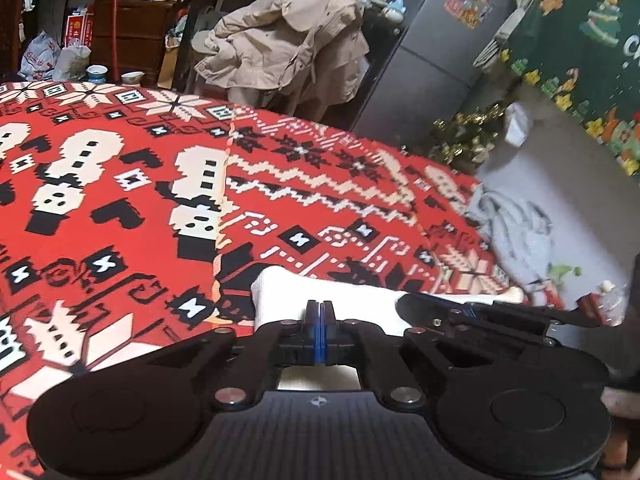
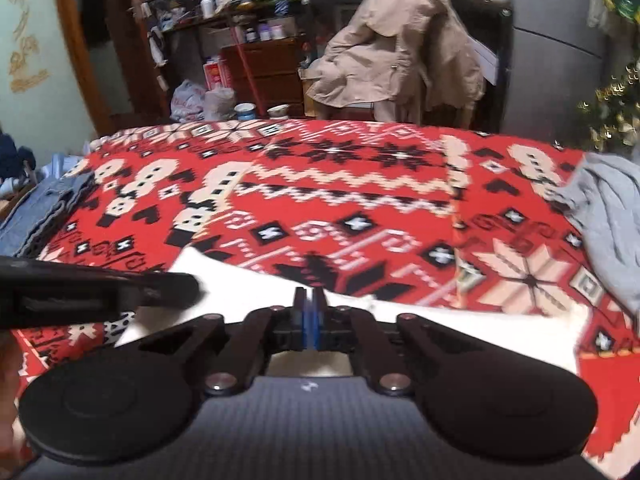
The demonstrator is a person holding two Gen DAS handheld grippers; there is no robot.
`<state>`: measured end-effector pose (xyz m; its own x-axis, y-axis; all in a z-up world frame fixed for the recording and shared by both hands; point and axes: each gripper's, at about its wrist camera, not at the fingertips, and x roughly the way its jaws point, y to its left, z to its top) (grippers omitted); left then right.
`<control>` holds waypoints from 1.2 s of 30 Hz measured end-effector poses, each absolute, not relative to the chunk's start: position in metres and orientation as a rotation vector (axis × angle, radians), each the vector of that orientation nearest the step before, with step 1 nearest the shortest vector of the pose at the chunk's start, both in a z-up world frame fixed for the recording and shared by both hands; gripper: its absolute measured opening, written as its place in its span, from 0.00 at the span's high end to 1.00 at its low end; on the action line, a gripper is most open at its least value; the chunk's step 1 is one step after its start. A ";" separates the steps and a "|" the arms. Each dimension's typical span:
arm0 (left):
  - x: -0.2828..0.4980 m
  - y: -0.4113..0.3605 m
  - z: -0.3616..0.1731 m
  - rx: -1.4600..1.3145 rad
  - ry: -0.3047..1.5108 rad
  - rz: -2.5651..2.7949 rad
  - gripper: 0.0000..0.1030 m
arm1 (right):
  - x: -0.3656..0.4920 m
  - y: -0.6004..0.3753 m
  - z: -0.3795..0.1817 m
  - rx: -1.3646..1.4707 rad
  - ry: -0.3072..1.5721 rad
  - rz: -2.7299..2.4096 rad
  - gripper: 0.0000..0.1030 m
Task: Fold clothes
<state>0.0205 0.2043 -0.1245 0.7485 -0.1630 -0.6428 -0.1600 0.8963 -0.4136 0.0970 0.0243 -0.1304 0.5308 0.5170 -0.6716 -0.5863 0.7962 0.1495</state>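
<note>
Left gripper (image 1: 320,312): jaws pressed together, pinching the near edge of the white garment (image 1: 280,292). Right gripper (image 2: 308,300): jaws likewise closed on the same white cloth, just beside the left. Garment lies at the near edge of the red patterned surface (image 1: 120,200). Risks: thin fabric slipping from either pinch; only one layer caught, so the fold skews; grey clothing (image 2: 608,208) nearby snagging.

two grippers (image 1: 320,308), perhaps one white garment (image 2: 248,284)
</note>
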 end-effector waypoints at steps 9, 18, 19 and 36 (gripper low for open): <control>0.009 0.190 -0.132 -0.460 0.794 -0.025 0.98 | 0.059 0.028 -0.127 -0.076 0.770 0.762 0.94; -0.017 0.200 -0.126 -0.477 0.789 -0.012 0.97 | 0.065 -0.010 -0.131 -0.033 0.801 0.637 0.99; -0.020 0.200 -0.123 -0.478 0.780 -0.014 0.97 | 0.063 -0.014 -0.128 -0.015 0.792 0.639 0.95; -0.064 0.190 -0.126 -0.516 0.845 -0.059 0.97 | 0.005 -0.032 -0.125 -0.058 0.815 0.660 0.92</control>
<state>-0.0638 0.1903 -0.1262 0.6701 -0.2502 -0.6989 -0.1514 0.8756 -0.4587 0.0053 -0.0321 -0.1250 0.4986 0.5234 -0.6910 -0.5667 0.8000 0.1972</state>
